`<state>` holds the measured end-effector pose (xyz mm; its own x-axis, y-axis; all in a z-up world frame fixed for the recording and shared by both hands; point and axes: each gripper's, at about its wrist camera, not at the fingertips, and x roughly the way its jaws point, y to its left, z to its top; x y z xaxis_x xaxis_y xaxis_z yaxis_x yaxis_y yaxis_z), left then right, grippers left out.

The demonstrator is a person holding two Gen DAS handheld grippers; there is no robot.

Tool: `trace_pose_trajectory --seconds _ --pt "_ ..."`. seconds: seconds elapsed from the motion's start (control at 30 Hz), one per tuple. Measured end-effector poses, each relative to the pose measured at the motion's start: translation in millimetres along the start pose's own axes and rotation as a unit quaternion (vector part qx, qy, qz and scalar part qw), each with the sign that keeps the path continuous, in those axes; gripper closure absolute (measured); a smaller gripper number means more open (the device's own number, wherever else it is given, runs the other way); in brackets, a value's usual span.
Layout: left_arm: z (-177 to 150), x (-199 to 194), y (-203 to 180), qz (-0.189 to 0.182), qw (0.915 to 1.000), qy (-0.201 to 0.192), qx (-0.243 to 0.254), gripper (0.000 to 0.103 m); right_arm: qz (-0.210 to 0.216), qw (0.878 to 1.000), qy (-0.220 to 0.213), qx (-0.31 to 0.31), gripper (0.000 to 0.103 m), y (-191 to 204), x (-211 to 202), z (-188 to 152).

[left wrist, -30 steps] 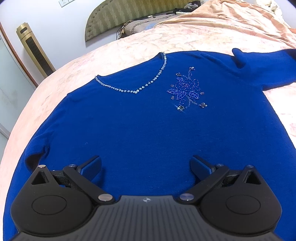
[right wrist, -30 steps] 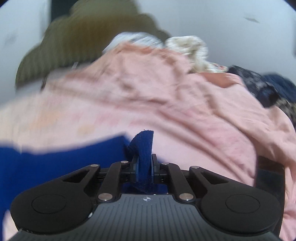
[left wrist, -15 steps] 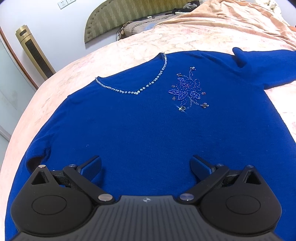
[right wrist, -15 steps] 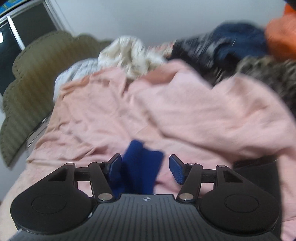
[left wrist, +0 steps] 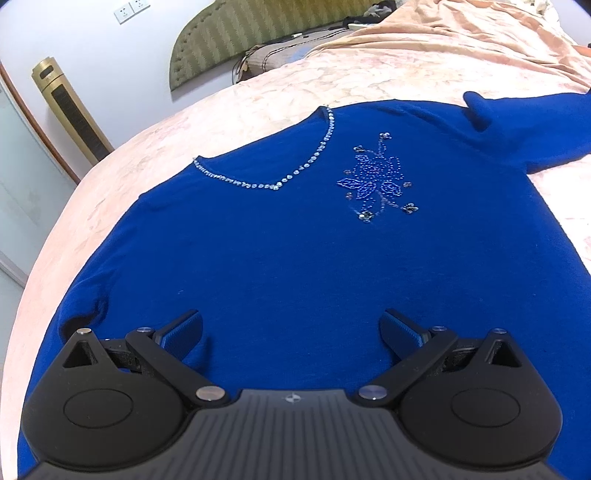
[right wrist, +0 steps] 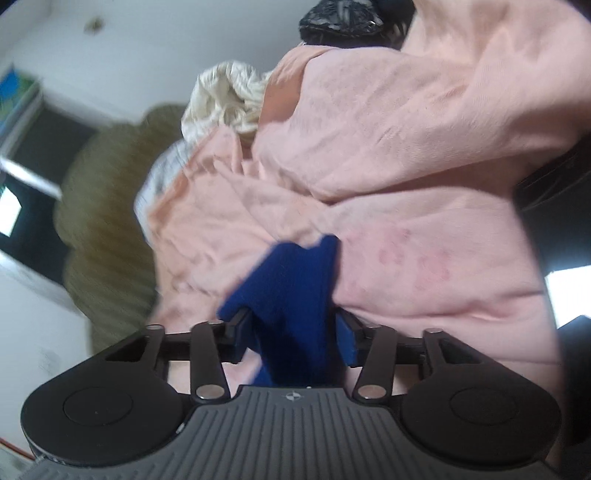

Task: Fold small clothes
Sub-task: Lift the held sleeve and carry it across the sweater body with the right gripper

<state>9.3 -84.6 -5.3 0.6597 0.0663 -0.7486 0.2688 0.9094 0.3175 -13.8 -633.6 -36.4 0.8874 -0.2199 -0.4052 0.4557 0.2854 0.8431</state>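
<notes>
A royal-blue knit top [left wrist: 295, 251] lies spread flat on the pink bed, with a rhinestone V-neck [left wrist: 280, 177] and a beaded flower [left wrist: 376, 184]. Its right sleeve [left wrist: 524, 125] stretches out to the far right. My left gripper [left wrist: 291, 328] is open and empty, low over the lower part of the top. In the right wrist view my right gripper [right wrist: 295, 332] is open, its fingers either side of the blue sleeve end [right wrist: 291, 291] without pinching it. This view is blurred and tilted.
The pink bedsheet [left wrist: 388, 74] covers the bed, with a rumpled pink quilt [right wrist: 406, 147] and a pile of other clothes [right wrist: 225, 96] behind the sleeve. An olive headboard [left wrist: 251, 33] and a tall gold air conditioner [left wrist: 70, 107] stand by the wall.
My right gripper was shut on the sleeve end a second ago; it has opened and let go, and its view has swung and tilted. The left gripper has hardly moved.
</notes>
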Motion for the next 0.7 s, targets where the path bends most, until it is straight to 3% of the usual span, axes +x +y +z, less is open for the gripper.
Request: trace_pose_trajectory --seconds 0.07,0.13,0.27,0.33,0.37,0.43,0.53,0.7 --pt "0 0 1 0.0 1.0 0.001 -0.002 0.0 0.014 1.0 0.003 0.021 0.082 -2 3 3" --pt "0 -1 0 0.0 1.0 -0.001 0.0 0.0 0.027 1.0 -0.007 0.014 0.087 3 -5 4" --pt "-1 -3 -1 0.0 1.0 -0.004 0.002 0.0 0.023 0.994 -0.065 -0.089 0.091 36 -47 -6" --pt "-1 -3 -2 -0.002 1.0 -0.002 0.001 0.0 -0.016 0.986 -0.079 -0.145 0.087 52 -56 -11" --pt "-2 -3 -3 -0.003 1.0 -0.002 0.001 0.0 -0.042 0.986 -0.068 -0.145 0.081 52 -51 -8" --pt "-2 -6 -4 -0.005 1.0 -0.005 0.003 0.0 -0.07 0.992 -0.036 -0.102 0.067 36 -39 0" --pt "-4 -10 -4 -0.003 0.9999 -0.012 0.009 0.0 -0.039 0.999 -0.027 -0.018 0.068 1 -30 7" --pt "-4 -8 1 0.004 1.0 -0.005 0.002 0.0 -0.012 0.998 -0.041 0.036 0.07 -22 -16 6"
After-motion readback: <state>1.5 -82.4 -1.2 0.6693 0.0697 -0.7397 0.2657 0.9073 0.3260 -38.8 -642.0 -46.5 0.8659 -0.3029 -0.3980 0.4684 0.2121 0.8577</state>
